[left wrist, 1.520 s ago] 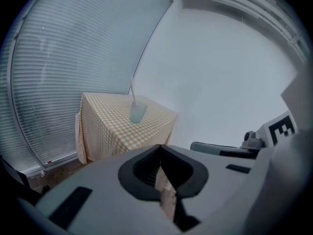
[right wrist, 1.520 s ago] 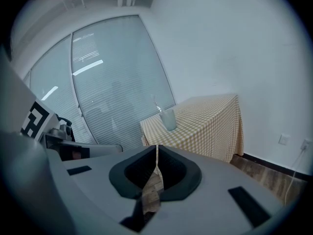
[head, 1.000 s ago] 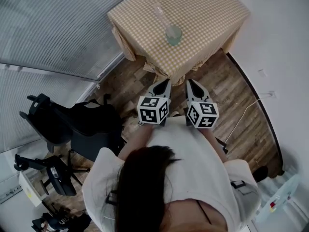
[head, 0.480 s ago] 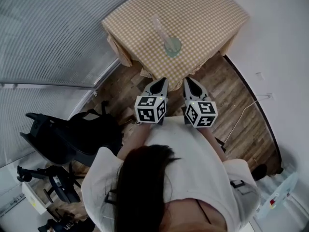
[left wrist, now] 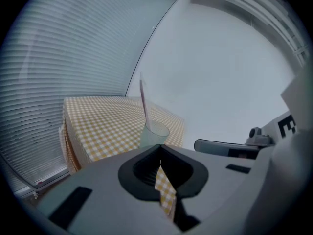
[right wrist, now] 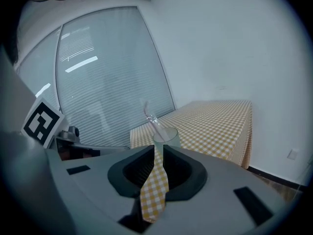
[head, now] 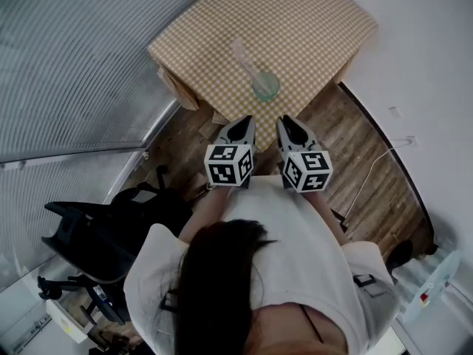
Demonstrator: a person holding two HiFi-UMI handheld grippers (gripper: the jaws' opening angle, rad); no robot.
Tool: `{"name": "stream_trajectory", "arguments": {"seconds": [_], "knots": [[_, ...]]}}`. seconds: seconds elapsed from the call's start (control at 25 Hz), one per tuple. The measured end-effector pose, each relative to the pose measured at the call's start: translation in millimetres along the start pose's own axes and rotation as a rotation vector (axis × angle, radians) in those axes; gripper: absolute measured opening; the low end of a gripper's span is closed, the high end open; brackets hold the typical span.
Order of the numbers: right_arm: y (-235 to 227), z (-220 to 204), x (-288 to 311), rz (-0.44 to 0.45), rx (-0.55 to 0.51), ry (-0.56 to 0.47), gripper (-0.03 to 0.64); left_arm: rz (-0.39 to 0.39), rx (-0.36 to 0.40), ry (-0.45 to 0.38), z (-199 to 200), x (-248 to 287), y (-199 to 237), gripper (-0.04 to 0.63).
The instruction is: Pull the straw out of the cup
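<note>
Nothing's done yet. The straw (head: 242,52) leans in the cup (head: 265,86), which sits on the checked table (head: 310,21) toward the edge nearest you. Your 2 grippers hang side by side by that edge, not yet at the cup. The left gripper (head: 246,120) has its jaws pressed together w/ nothing in them, and the right gripper (head: 284,120) is likewise closed & empty. All's left: reach in, spread 1 pair of jaws, pinch the straw, lift it clear; prob. steady the cup w/ the other.

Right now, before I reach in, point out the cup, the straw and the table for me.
cup (head: 265,86), head view, middle of its clear body
straw (head: 244,58), head view, halfway along the part above the cup
table (head: 310,21), head view, bare checked cloth behind the cup
</note>
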State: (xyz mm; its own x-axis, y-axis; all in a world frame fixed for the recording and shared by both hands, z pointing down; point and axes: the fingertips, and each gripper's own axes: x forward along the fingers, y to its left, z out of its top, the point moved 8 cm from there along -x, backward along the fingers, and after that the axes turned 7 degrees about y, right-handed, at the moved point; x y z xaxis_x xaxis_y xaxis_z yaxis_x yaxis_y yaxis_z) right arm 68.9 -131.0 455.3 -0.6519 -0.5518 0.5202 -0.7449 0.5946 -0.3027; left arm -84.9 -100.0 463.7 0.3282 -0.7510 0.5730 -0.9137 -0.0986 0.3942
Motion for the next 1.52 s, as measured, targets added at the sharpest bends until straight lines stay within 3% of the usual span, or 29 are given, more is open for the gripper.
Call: {"name": "stream_trajectory", "arguments": {"seconds": [0.32,0.48,0.88,1.52], "knots": [[10,17,26,-0.052,-0.001,-0.020,0.045,-0.042,0.011,0.007,25,11,32,0.009],[16,23,40,-0.048,-0.005,-0.017,0.126,-0.051,0.031,0.004,36,14,46,0.009],[24,43,70,-0.106,-0.071,-0.016,0.163,-0.068,0.043,0.021,54,17,77,0.009],[28,72,104,-0.095,-0.273,0.013,0.170,-0.075,0.024,0.059,55,26,81,0.009]]}}
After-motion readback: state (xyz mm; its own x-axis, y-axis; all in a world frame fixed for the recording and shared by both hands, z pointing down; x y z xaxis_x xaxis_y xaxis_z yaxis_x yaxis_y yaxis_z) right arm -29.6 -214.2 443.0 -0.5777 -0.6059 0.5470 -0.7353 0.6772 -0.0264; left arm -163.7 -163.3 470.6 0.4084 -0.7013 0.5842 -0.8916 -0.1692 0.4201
